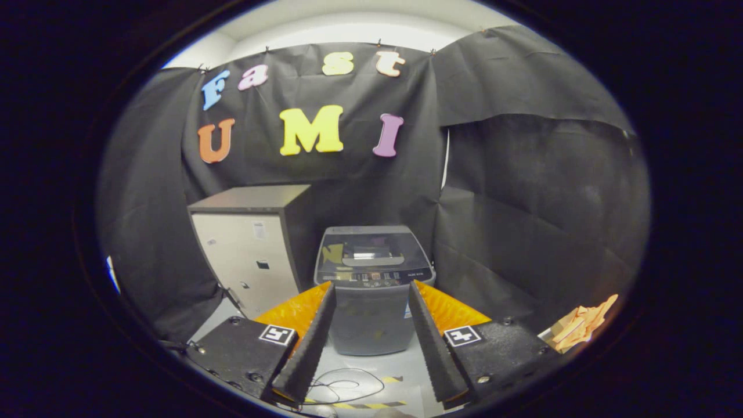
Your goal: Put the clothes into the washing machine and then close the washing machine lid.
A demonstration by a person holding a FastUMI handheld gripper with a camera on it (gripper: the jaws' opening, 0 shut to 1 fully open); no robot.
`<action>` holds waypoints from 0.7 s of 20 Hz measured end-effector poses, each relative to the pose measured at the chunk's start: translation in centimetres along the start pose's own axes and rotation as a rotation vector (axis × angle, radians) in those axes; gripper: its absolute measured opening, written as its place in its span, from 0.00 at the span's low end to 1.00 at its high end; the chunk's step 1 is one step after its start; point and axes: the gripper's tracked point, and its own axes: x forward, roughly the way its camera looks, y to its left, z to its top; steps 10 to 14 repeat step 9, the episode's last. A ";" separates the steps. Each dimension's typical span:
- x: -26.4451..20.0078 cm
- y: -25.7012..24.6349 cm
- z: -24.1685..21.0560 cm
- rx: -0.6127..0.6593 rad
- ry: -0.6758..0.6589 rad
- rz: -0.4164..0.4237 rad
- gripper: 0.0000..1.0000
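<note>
Washer waits shut as clothes sit off to the side

Fingers of the hand-held gripper (371,342) stand spread wide with nothing between them, framing a small grey top-loading washing machine (371,290) that sits on the pale floor (371,371) just ahead. Its dark, glossy lid (371,251) lies flat and closed over the tub, with a strip of controls (374,277) along the front edge. Beside the washer, on the left finger's side, stands a taller cabinet (252,255) with a dark top and a light front panel; the two stand close, though whether they touch cannot be told. Orange clothes (583,325) lie crumpled in what looks like a pale box (551,335), well apart from the machine and out beyond the right finger. A thin black cable (342,386) loops over the floor between the fingers, near strips of yellow-and-black tape (371,404). Black cloth (522,232) hangs behind and to both sides of the washer.
</note>
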 end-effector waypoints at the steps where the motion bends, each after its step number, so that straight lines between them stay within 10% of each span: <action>1: -0.9 -0.4 0.6 0.001 -0.027 0.000 0.82; 14: -4.5 -2.9 1.3 0.014 -0.083 -0.015 0.92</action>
